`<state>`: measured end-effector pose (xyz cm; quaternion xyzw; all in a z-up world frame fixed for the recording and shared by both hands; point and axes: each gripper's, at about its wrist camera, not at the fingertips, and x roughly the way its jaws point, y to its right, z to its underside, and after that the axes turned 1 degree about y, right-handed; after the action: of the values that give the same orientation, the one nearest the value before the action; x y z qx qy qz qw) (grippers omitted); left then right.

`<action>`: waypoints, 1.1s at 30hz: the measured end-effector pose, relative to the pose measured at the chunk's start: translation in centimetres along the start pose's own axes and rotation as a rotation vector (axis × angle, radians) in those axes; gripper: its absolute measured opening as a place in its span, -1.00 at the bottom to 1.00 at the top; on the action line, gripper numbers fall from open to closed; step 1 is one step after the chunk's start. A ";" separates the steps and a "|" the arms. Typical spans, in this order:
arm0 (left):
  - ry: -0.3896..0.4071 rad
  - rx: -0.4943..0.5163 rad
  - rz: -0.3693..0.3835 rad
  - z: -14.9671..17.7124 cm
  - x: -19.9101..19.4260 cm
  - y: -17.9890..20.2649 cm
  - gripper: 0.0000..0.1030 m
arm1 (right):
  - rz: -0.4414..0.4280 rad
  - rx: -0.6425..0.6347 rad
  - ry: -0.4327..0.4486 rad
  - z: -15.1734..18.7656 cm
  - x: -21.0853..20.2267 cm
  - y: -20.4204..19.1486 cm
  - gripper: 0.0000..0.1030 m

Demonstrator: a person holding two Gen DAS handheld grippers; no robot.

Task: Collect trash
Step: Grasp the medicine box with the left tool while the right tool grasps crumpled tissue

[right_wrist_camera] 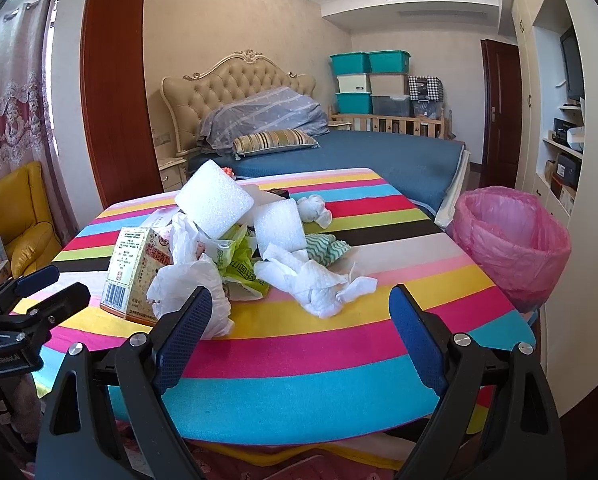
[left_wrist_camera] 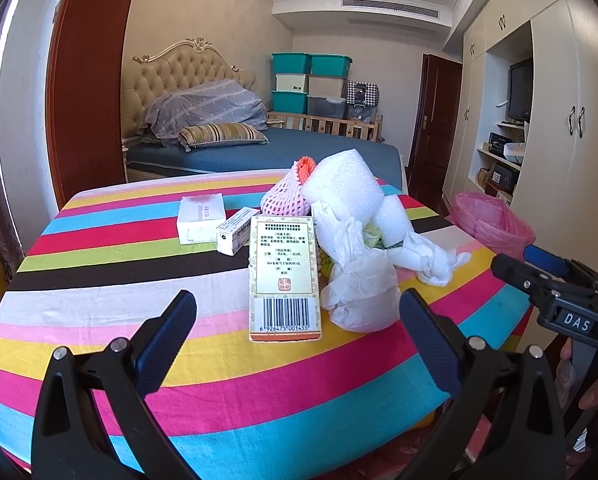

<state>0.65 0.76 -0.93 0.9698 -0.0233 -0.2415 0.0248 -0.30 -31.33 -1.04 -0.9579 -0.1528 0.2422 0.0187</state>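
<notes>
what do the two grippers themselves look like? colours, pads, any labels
Both match: black plastic frames with triangular cutouts, silver pivot bolts, and two flat fingers faced with blue textured pads. The left gripper shows one such pad; seen from the right wrist, its body reads "GenRobot.AI". The right gripper carries a white "DAS" label, visible from the left wrist. No cables visible.

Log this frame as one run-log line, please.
phase: pre-grasp | left gripper: open, empty | right gripper: open, empty | trash pile: on striped table | pink-lined bin: beside table
</notes>
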 end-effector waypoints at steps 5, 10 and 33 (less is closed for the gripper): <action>-0.042 0.021 -0.021 -0.4 1.1 -0.7 0.91 | -0.008 -0.025 -0.001 0.2 1.1 0.5 0.65; -0.090 0.011 -0.022 -0.1 2.8 -1.3 0.91 | -0.022 -0.039 -0.027 0.7 3.4 1.6 0.65; -0.229 0.045 -0.015 0.1 10.1 -1.8 -0.04 | -0.100 -0.204 -0.143 -0.3 11.6 0.8 0.24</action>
<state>9.57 1.97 -5.82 0.9363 -0.0240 -0.3505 -0.0017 9.78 -28.61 -6.21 -0.9263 -0.2253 0.2919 -0.0776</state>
